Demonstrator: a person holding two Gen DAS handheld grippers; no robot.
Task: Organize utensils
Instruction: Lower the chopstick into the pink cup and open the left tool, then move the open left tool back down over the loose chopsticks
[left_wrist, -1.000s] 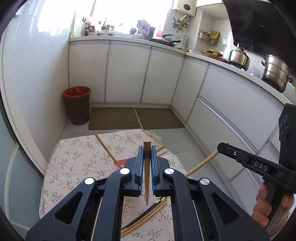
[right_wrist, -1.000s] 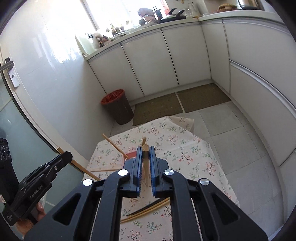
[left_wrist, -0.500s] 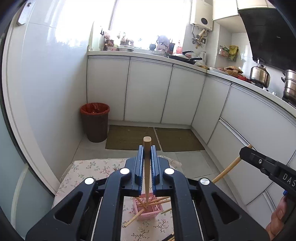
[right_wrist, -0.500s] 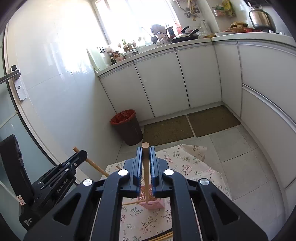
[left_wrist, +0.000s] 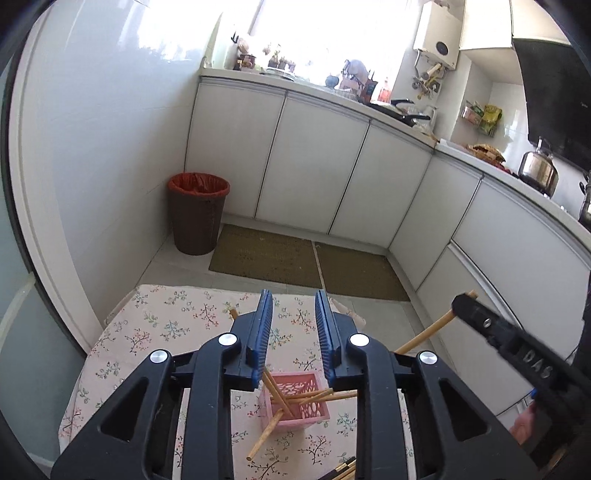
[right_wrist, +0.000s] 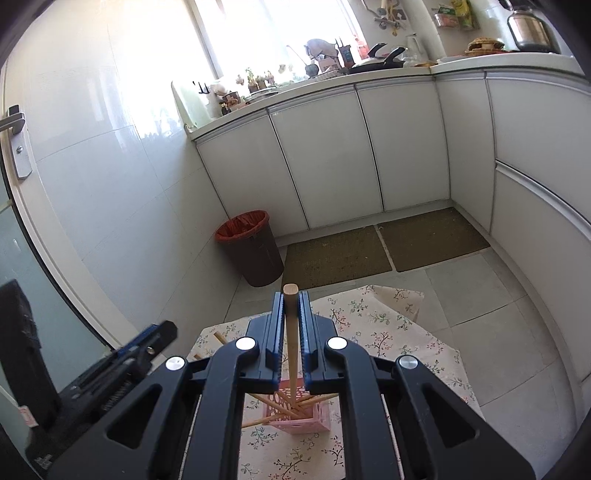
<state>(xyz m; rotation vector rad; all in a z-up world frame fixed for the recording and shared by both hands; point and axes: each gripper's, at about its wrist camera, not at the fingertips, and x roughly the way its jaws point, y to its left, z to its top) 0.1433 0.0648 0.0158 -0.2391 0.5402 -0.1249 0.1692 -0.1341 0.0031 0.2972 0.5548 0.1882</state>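
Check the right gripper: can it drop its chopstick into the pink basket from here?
Probably yes. The right gripper holds its chopstick upright above the pink basket, nothing between them. The chopsticks already crossing inside might deflect the tip.

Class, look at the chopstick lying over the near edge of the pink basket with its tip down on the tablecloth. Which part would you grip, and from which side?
Grip the free lower stretch of the leaning chopstick, probably from above and the near side, pads across its width. That end slopes clear onto the tablecloth; the upper end is tangled among other sticks inside the pink basket.
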